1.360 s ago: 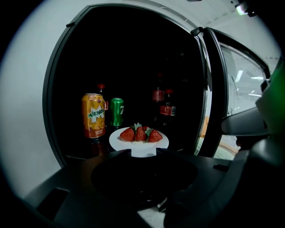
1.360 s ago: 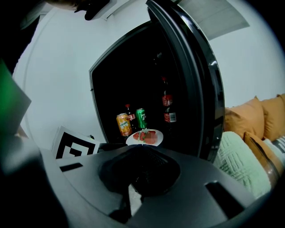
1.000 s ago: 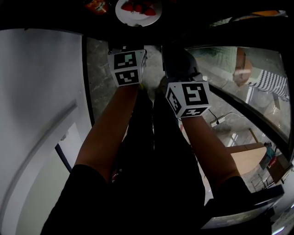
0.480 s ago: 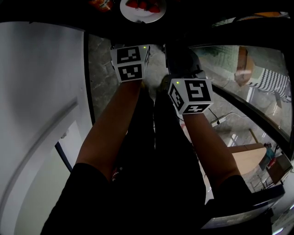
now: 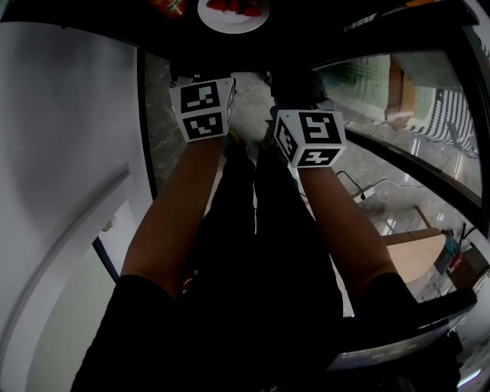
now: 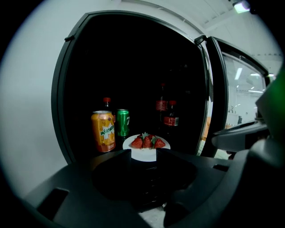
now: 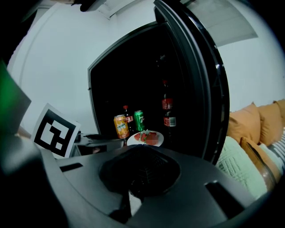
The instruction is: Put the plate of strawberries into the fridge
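A white plate of strawberries point(image 6: 146, 143) rests on the shelf inside the dark open fridge point(image 6: 133, 67); it also shows at the top edge of the head view, plate point(image 5: 233, 11). My left gripper point(image 6: 144, 156) is just short of the plate's near rim, its jaws a little apart, and the rim shows in the gap between them. My right gripper point(image 7: 141, 151) hangs further back on the right, its jaws one dark mass with no gap. Both marker cubes, left point(image 5: 203, 109) and right point(image 5: 310, 138), sit below the plate.
An orange soda can point(image 6: 103, 131), a green can point(image 6: 123, 122) and cola bottles point(image 6: 169, 118) stand behind the plate. The fridge door point(image 7: 196, 80) stands open on the right. A sofa with orange cushions point(image 7: 260, 120) and a green blanket point(image 7: 240, 164) lies beyond it.
Both marker cubes have shifted slightly up and left in the head view. The plate stays at the top edge, on the shelf.
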`<action>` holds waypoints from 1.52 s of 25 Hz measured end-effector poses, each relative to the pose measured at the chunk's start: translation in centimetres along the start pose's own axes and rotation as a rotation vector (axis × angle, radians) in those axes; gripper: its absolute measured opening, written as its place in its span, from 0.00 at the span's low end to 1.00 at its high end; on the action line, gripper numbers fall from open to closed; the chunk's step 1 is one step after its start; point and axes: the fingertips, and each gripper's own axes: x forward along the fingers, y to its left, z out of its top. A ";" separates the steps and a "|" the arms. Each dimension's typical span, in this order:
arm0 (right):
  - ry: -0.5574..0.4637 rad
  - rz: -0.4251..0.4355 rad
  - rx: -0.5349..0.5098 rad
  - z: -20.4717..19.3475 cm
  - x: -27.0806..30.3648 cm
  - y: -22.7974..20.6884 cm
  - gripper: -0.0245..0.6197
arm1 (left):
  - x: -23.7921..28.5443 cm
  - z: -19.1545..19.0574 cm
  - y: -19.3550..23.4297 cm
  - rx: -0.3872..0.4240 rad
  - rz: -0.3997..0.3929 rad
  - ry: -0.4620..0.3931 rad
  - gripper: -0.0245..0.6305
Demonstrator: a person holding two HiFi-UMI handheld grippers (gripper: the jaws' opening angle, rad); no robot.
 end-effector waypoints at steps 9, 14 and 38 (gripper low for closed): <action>-0.016 -0.023 -0.004 0.9 -1.3 0.7 0.04 | -4.5 2.0 0.4 0.036 -0.012 -0.021 0.28; -0.027 -0.017 0.002 1.6 -1.8 1.8 0.04 | -6.6 2.9 0.4 0.039 -0.019 -0.045 0.28; -0.041 0.041 -0.012 4.5 -3.2 3.9 0.04 | -10.1 5.8 0.1 0.054 -0.062 -0.105 0.28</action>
